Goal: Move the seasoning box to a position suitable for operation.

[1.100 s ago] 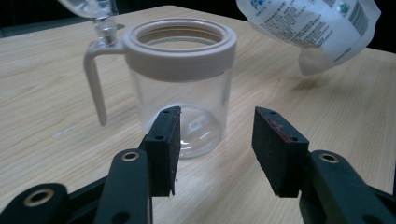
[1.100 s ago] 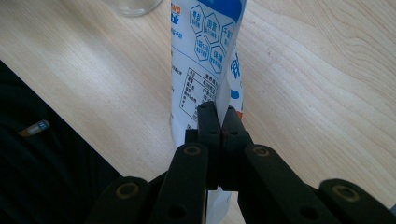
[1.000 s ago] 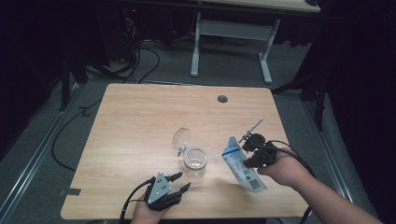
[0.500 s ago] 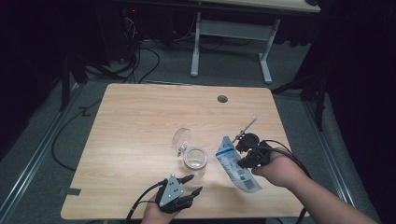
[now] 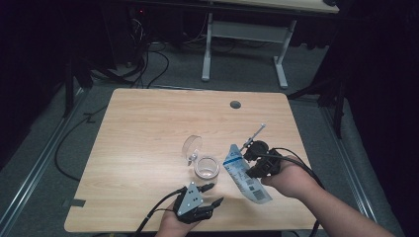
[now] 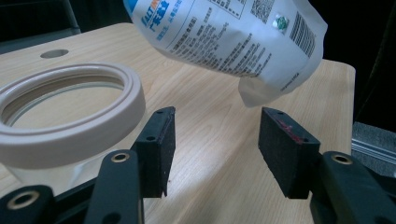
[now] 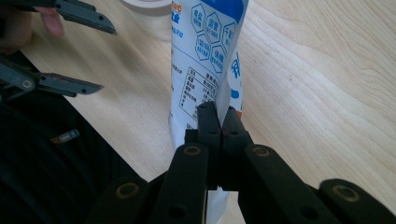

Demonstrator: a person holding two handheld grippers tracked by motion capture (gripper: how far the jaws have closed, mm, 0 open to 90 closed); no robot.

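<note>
A clear glass jar (image 5: 206, 168) with a beige rim (image 6: 130, 102) stands open near the table's front. Its clear lid (image 5: 191, 147) lies just behind it. My right gripper (image 5: 248, 160) is shut on a white and blue printed pouch (image 5: 245, 174), holding it tilted above the table to the right of the jar. The pads pinch the pouch (image 7: 205, 60) by its edge, seen at my right gripper (image 7: 218, 116). My left gripper (image 5: 216, 193) is at the front edge, just in front of the jar. Its jaws have just been opening and nothing is between them (image 6: 215, 147). The pouch (image 6: 233, 42) hangs beyond them.
The wooden table (image 5: 148, 123) has a round cable hole (image 5: 235, 104) at the back. Cables (image 5: 148, 64) lie on the floor behind it, beside the white legs of another desk (image 5: 207, 49).
My left gripper has shifted right along the front edge and its jaws have spread wider. My right gripper has carried the pouch a little left, toward the jar.
</note>
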